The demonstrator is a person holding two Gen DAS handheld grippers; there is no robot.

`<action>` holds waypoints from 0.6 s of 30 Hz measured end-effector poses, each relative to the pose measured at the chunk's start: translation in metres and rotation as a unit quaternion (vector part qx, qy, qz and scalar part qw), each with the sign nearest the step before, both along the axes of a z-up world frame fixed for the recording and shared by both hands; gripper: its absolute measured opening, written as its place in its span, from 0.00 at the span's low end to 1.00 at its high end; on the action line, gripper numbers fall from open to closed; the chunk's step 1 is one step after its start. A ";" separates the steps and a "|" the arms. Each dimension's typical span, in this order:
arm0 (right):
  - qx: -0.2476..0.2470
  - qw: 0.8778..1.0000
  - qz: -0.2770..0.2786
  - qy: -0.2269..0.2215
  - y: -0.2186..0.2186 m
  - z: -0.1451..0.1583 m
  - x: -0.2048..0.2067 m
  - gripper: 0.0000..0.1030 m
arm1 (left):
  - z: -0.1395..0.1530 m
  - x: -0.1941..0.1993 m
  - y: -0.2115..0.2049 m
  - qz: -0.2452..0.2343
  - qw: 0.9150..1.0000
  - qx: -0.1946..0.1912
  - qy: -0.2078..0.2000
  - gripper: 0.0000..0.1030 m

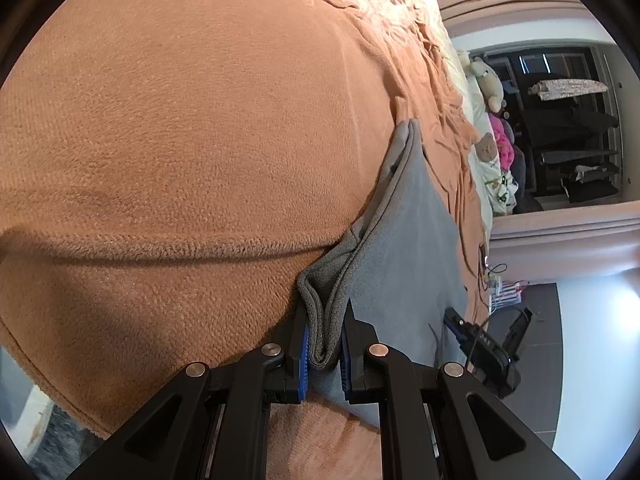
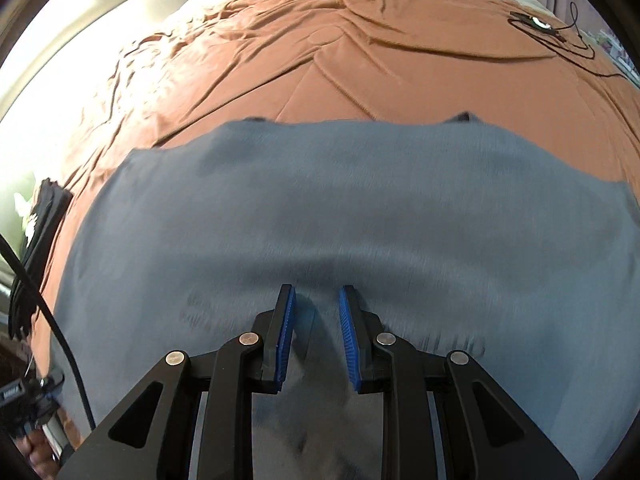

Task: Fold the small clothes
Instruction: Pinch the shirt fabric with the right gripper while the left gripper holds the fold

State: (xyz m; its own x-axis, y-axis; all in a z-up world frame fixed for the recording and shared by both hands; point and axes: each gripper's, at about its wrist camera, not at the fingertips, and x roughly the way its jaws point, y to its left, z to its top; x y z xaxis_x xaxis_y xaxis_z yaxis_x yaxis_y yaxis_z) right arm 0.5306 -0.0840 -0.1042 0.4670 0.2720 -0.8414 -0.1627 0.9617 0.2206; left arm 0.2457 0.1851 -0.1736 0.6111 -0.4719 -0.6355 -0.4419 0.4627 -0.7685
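Left gripper [image 1: 324,330] fingers pinching bunched grey garment [image 1: 416,216]; right gripper [image 2: 316,300] fingers slightly apart, empty above it.

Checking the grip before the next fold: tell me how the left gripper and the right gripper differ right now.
The left gripper is clamped on a bunched edge of the grey garment; the right gripper has nothing between its jaws, a gap showing above the cloth. Both have blue pads and point down at that garment.
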 end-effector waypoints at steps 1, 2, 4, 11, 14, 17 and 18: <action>-0.001 1.000 -0.002 0.001 0.003 -0.001 0.006 0.19 | 0.000 0.000 0.000 0.000 1.000 0.000 0.000 0.12; -0.002 1.000 -0.003 0.000 0.004 -0.001 0.010 0.19 | -0.001 0.000 0.000 0.000 1.000 0.000 0.000 0.12; -0.007 1.000 -0.005 -0.001 0.007 -0.001 0.018 0.19 | -0.001 0.000 0.001 0.000 1.000 0.000 0.001 0.12; -0.024 1.000 -0.018 0.001 0.011 -0.007 0.047 0.19 | -0.002 0.000 0.000 0.000 1.000 -0.001 0.001 0.12; -0.027 0.999 -0.022 0.001 0.014 -0.009 0.058 0.19 | -0.002 0.001 0.000 0.000 1.000 -0.003 0.001 0.12; -0.033 0.999 -0.023 -0.001 0.016 -0.010 0.067 0.19 | -0.001 0.000 0.000 0.001 1.000 -0.003 -0.001 0.12; -0.034 0.999 -0.023 -0.002 0.017 -0.010 0.070 0.19 | -0.001 0.001 0.000 0.001 1.000 -0.004 -0.002 0.12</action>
